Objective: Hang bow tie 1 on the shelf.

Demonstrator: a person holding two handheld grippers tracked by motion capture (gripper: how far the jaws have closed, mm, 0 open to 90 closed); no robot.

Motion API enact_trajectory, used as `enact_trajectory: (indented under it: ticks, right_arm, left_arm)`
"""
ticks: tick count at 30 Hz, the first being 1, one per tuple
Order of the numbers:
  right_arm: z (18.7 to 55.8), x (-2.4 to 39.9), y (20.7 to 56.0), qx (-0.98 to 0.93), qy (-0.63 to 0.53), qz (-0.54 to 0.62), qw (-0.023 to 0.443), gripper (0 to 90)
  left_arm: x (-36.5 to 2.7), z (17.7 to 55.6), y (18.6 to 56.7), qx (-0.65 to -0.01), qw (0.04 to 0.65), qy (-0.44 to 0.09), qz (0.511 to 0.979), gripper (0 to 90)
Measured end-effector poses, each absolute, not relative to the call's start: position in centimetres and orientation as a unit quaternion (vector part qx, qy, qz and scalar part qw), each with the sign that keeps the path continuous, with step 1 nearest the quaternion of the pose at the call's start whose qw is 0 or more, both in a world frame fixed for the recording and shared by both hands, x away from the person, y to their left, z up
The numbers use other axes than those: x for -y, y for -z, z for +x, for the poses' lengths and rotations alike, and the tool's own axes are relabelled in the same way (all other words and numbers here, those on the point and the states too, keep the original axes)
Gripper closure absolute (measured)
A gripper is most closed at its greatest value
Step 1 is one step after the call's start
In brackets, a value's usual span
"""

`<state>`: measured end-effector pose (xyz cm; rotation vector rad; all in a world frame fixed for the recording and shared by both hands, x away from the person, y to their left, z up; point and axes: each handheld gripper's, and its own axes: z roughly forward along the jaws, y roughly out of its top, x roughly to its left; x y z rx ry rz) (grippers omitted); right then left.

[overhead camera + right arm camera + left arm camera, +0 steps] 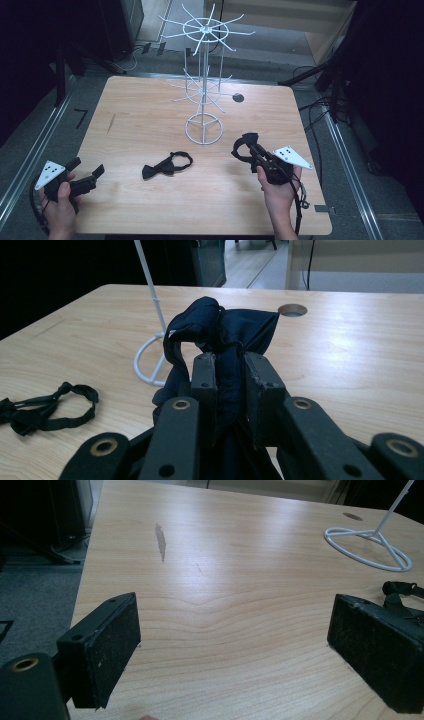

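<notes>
Right tool (248,145) clenched on dark bow tie (220,335), its long axis toward the white rack (204,90).

The high view is dim overall, with deep black at both upper corners and along the sides, where nothing can be made out. Light falls from above onto the table (150,115), which shows a soft pale sheen near its middle. Shadows under the rack (204,80) are faint and diffuse. The picture is soft, with fine detail smeared. In the left gripper view a broad glare band crosses the wood and the near pads (107,650) are slightly blurred. In the right gripper view the dark cloth (220,335) holds little detail, the far right of the table glares, and the upper left is black.
</notes>
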<state>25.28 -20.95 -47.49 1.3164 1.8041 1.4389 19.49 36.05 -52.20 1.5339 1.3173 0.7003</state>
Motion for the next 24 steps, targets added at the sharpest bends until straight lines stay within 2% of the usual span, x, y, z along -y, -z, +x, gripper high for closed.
enact_trajectory:
  ticks: [24]
  right_arm:
    - [25.7,18.7,45.3,-0.655,-0.552,0.459,0.238,77.3]
  left_arm:
    - [-36.1,19.5,52.2,-0.537,0.482,-0.285,0.63,7.9]
